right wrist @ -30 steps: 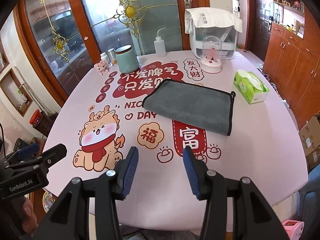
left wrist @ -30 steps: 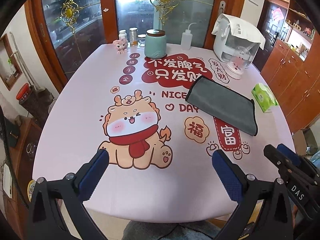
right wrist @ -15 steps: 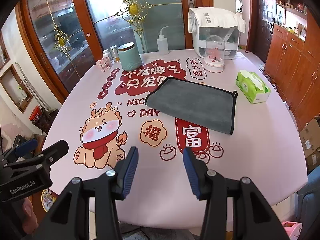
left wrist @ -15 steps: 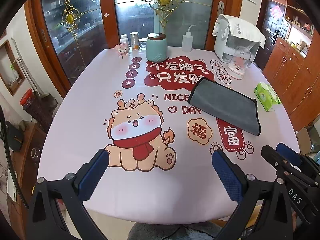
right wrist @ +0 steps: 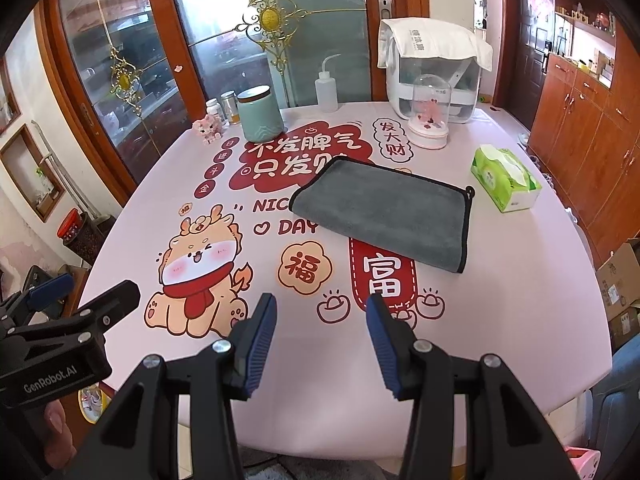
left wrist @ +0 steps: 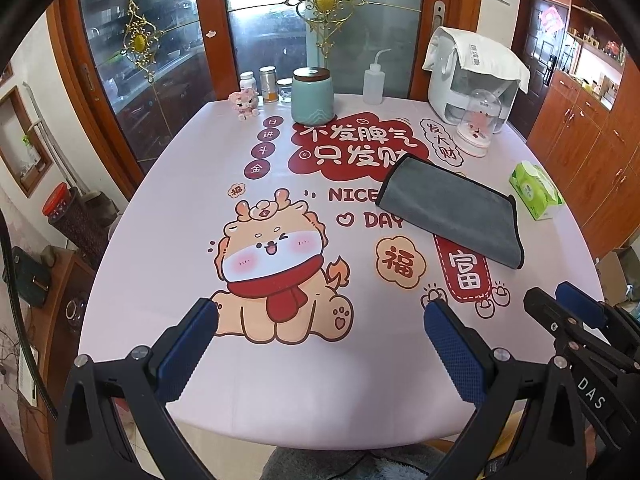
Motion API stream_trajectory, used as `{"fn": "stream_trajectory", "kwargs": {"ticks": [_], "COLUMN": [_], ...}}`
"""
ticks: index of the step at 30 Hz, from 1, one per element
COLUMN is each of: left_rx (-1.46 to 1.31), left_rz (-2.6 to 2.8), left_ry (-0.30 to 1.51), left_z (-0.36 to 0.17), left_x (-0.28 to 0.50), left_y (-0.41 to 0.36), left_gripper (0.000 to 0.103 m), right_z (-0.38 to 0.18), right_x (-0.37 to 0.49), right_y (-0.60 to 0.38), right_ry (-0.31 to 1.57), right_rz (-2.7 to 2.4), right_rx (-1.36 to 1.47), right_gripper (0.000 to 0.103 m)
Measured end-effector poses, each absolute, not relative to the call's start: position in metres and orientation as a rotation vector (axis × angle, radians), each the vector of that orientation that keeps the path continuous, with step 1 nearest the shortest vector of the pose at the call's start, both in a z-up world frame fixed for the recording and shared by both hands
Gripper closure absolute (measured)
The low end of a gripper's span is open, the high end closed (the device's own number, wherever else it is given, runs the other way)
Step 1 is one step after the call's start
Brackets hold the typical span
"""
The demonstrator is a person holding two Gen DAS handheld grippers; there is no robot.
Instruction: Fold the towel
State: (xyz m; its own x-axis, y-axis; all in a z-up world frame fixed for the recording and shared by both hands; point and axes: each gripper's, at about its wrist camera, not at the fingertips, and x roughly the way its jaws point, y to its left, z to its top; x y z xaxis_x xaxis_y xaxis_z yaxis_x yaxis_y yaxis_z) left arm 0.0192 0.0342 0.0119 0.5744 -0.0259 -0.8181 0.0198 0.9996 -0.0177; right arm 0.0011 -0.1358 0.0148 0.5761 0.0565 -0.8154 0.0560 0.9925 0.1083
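Right wrist: towel [right wrist: 384, 212] lies beyond the parted gripper [right wrist: 322, 312].

Lighting: daylight coming through glass doors [left wrist: 324, 40] at frame top, glaring slightly. Shadows: staying faint. Focus: holding sharp centrally. Edges: fisheye bending, corners vignetting black.

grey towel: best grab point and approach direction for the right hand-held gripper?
Pinch the near right corner of the grey towel, coming in low from the near table edge. The towel lies flat and that bound corner is nearest the open right hand-held gripper, with bare tablecloth around it.
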Motion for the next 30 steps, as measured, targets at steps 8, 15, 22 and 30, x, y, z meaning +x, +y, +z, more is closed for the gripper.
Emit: {"fn": "stream_trajectory", "kwargs": {"ticks": [8, 15, 22, 30], "left_rx": [-0.007, -0.005, -0.005, -0.005], "left_rz": [-0.025, -0.024, -0.025, -0.026], "left_ry": [0.959, 0.962, 0.961, 0.960], "left_z": [0.0117, 0.0111, 0.0104, 0.0104], "left_x": [0.0191, 0.0172, 0.0171, 0.0170], "left_y": [0.0338, 0.0343, 0.0344, 0.0346], "left_gripper": [0.001, 0.001, 0.001, 0.001], "right_z": [0.0123, 0.0112, 0.0091, 0.0067], "right_x": [-0.0021, -0.0034, -0.0057, -0.0078], "right_y": [-0.1393, -0.1409, -0.1396, -0.1405], "right_ry": [0.964, 0.967, 0.967, 0.970], "right_rz": [-0.003, -0.004, -0.004, -0.004], "right_rx": [0.130, 0.131, 0.131, 0.130], "right_gripper": [0.056, 0.056, 0.056, 0.056]}}
